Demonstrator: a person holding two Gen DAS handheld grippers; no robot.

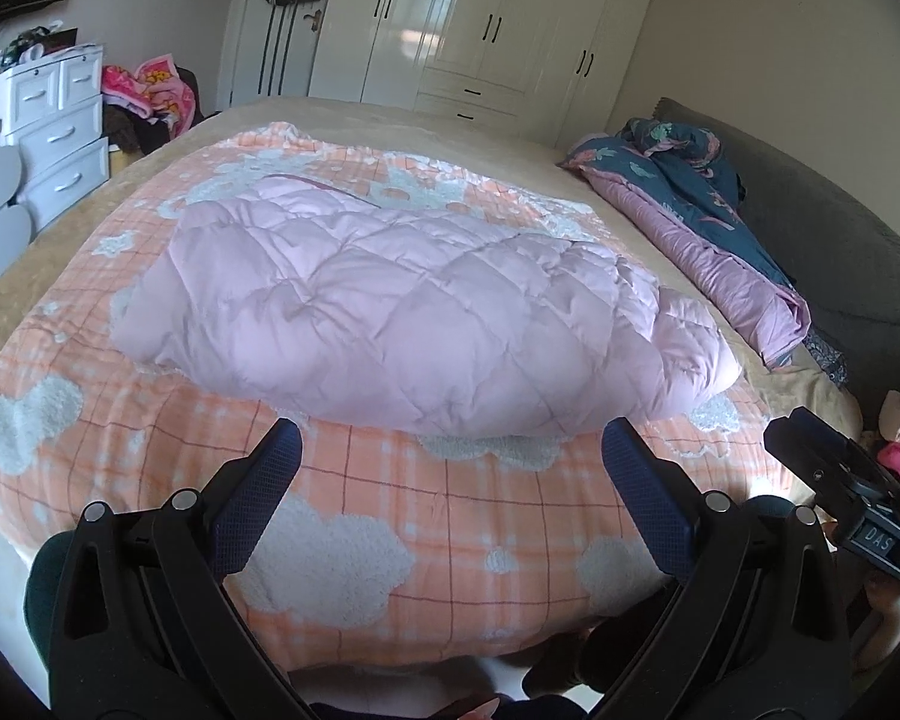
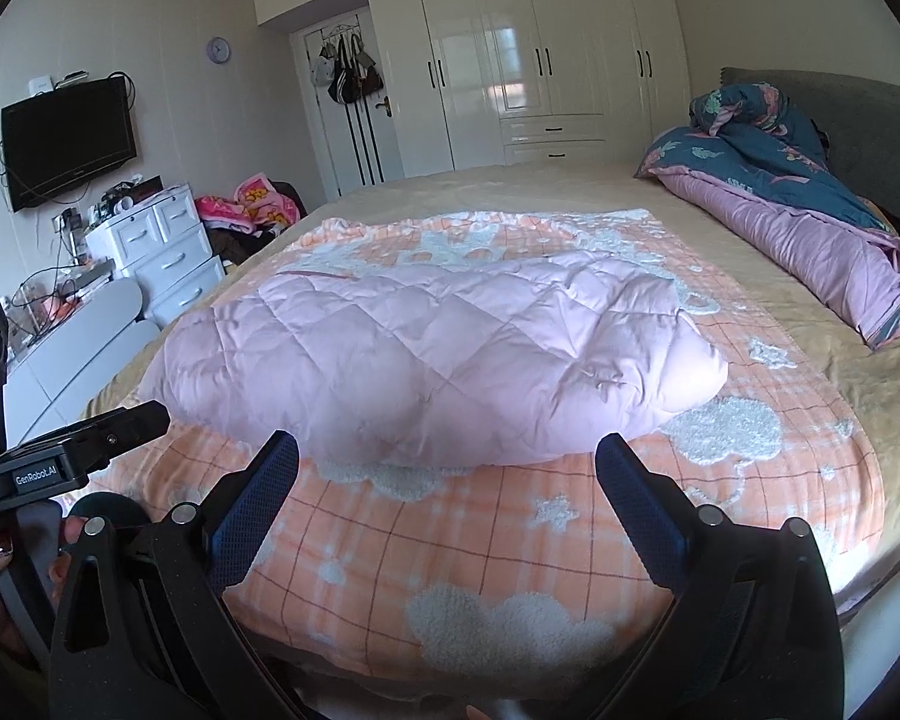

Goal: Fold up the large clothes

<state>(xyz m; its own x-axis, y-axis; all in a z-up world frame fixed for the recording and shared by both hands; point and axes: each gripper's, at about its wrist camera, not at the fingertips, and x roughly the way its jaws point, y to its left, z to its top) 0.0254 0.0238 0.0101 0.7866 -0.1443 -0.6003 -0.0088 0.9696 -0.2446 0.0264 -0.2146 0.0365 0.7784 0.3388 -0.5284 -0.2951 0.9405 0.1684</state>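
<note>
A pale pink quilted padded garment (image 1: 390,306) lies bunched in a wide mound on an orange checked blanket with white fluffy clouds (image 1: 426,516). It also shows in the right wrist view (image 2: 438,354) on the same blanket (image 2: 450,540). My left gripper (image 1: 450,438) is open and empty, just short of the garment's near edge. My right gripper (image 2: 447,450) is open and empty at the same near edge. The right gripper's body (image 1: 840,480) shows at the right of the left wrist view, the left gripper's body (image 2: 72,456) at the left of the right wrist view.
The blanket lies on a wide bed with a tan sheet (image 2: 570,186). A dark blue and purple duvet (image 2: 810,192) is heaped by the grey headboard (image 2: 870,120). White drawers (image 2: 162,246), a wall TV (image 2: 69,141) and white wardrobes (image 2: 540,60) stand around the bed.
</note>
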